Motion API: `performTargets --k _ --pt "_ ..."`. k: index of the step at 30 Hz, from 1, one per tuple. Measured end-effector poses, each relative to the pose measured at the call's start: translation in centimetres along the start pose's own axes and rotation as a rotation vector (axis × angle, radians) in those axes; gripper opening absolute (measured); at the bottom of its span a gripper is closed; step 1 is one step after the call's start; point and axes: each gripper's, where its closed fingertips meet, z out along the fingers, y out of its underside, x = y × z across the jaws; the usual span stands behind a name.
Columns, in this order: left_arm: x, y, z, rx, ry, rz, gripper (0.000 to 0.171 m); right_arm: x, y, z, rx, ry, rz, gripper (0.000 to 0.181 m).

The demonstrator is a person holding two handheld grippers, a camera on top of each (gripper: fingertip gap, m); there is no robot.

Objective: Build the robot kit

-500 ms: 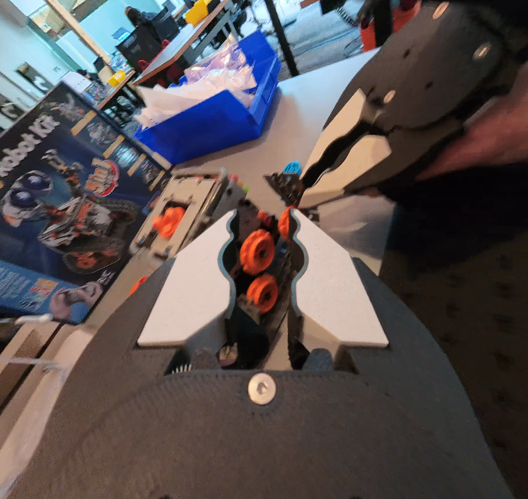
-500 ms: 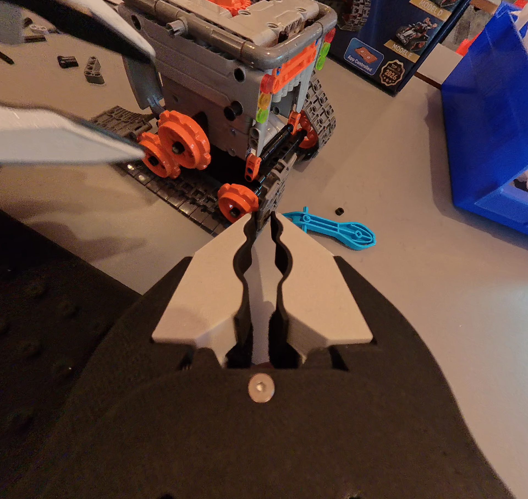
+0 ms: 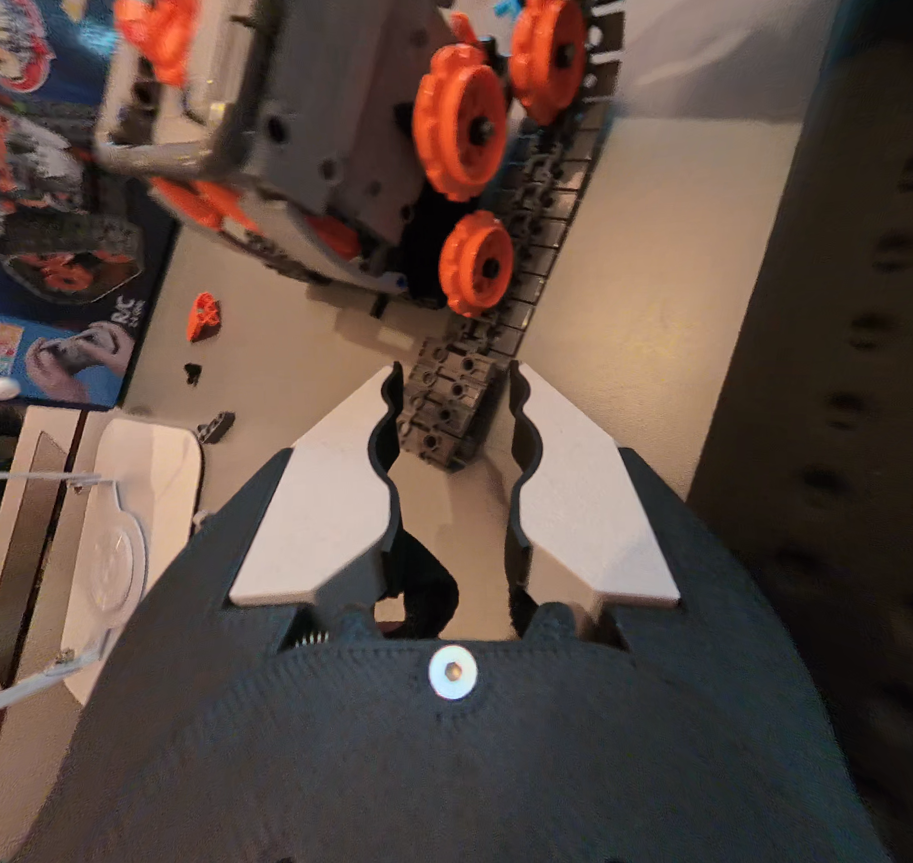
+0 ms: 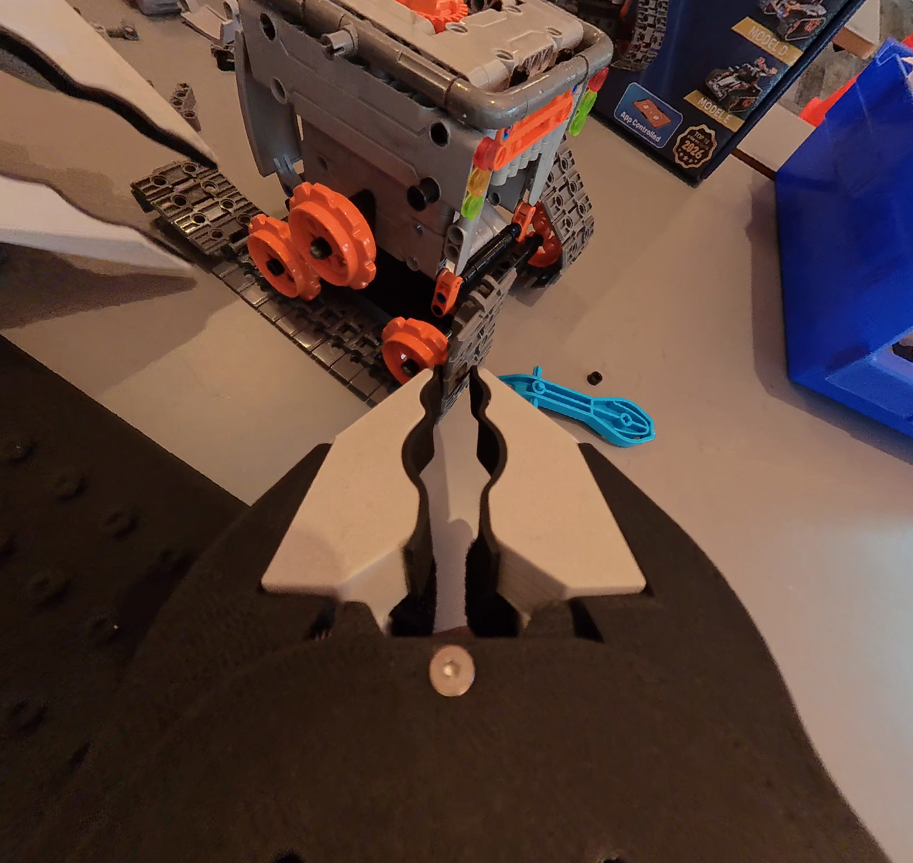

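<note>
On the far left stands the printed kit box point(image 3: 64, 246), with a small orange piece point(image 3: 202, 315) loose on the table point(image 3: 642, 296) beside it. The left gripper point(image 3: 452, 370) has drawn back from the orange wheels point(image 3: 459, 120) it was straddling half a second ago. Its claw now gapes wide around the loose near end of the grey tread belt point(image 3: 454, 409), close on both sides but not clamped on it.

The belt lies flat under the wheels of the tracked brick model point(image 4: 395, 113). At its far end it curls upward, where the right gripper point(image 4: 452, 372) stays pinched on it beside the lowest wheel. A blue plastic tool point(image 4: 583, 409) lies just right of those fingers, and a blue bin point(image 4: 850, 296) stands further right.
</note>
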Motion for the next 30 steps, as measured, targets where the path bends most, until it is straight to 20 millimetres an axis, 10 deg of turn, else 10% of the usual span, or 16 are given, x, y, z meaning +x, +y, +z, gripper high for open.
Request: performTargets --k 9,21,30 --pt "-0.6 0.8 0.8 -0.015 -0.086 0.069 0.011 -0.2 -0.2 0.0 0.013 -0.036 0.014 0.009" --pt "-4.4 -4.3 -3.3 0.315 -0.236 -0.127 0.003 -0.1 -0.3 0.2 0.014 -0.099 0.06 0.008" --pt "-2.6 -6.7 -4.1 0.382 -0.307 0.104 0.003 -0.2 -0.2 0.3 0.005 -0.115 0.053 0.008"
